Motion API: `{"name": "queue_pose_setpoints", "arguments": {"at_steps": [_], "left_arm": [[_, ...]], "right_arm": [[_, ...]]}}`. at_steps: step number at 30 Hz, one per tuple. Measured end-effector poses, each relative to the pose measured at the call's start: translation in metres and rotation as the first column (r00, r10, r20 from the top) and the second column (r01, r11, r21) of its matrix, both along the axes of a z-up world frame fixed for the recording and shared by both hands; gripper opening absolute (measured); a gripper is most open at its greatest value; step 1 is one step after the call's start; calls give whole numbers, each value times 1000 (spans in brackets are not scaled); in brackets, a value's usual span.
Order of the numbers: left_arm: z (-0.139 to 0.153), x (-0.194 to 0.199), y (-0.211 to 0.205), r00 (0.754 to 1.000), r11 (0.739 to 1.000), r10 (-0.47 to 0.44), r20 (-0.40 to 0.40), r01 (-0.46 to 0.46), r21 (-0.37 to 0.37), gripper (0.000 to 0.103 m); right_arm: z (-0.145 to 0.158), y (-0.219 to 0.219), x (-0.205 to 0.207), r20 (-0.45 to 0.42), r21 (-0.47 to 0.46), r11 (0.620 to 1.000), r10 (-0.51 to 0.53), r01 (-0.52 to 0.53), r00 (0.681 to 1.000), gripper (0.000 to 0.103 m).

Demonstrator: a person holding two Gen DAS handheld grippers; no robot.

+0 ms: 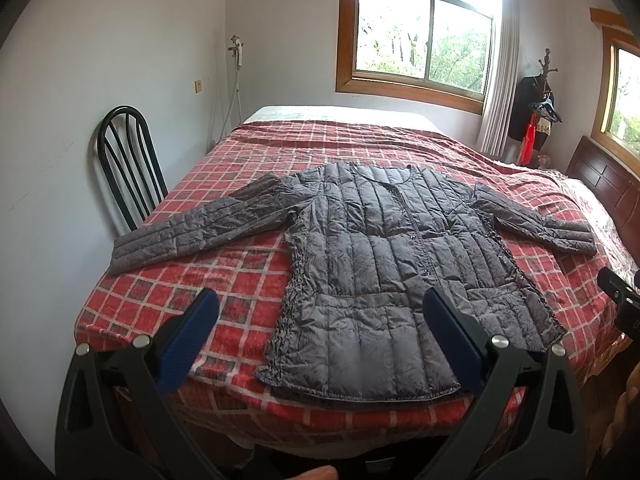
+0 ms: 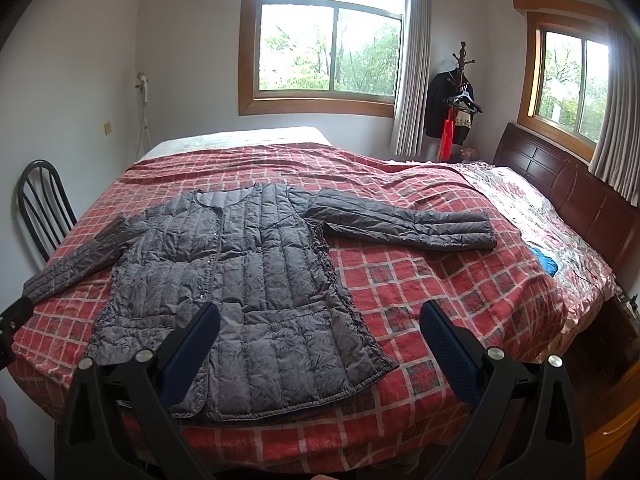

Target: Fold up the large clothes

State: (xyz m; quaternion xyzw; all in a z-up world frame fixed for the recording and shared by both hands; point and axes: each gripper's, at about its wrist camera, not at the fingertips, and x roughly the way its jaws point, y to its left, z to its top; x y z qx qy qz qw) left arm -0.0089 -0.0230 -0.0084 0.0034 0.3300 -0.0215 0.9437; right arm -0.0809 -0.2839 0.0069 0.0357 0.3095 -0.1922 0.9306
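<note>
Nearest the cameras, the left gripper (image 1: 320, 312) and the right gripper (image 2: 320, 324) are both hovering over the near edge of the bed, each with its blue-padded fingers spread wide apart and gripping nothing. The left one is hanging over the jacket's hem; the right one is straddling the jacket's lower right corner and the bare blanket beside it. At the right edge of the left view a dark part of the other gripper is poking in, and likewise at the left edge of the right view.

Just beyond the fingers, the grey quilted jacket (image 1: 384, 248) is lying flat and face up on the red checked blanket (image 1: 240, 160), its hem reaching the near edge of the bed, front closed, collar pointing away toward the window. Both sleeves are stretching out sideways, one toward each side of the bed.

To the right, a small blue thing (image 2: 545, 263) is lying on a shiny silver cover (image 2: 520, 204) next to the dark wooden headboard (image 2: 560, 184). On the left, a black chair (image 1: 128, 160) is standing against the wall beside the bed.

Farther back, a window (image 2: 328, 48) with grey curtains is letting in daylight, and a coat stand (image 2: 460, 92) with dark clothes is standing in the corner.
</note>
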Motion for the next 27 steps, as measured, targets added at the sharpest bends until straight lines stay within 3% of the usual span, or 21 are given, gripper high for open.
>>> {"name": "queue_pose_setpoints", "arguments": {"at_steps": [27], "left_arm": [[0,-2,0,1000,1000,1,0,-1,-2,101]], "right_arm": [[1,2,-2,3,-10,1000,-1,1,1000,99]]}}
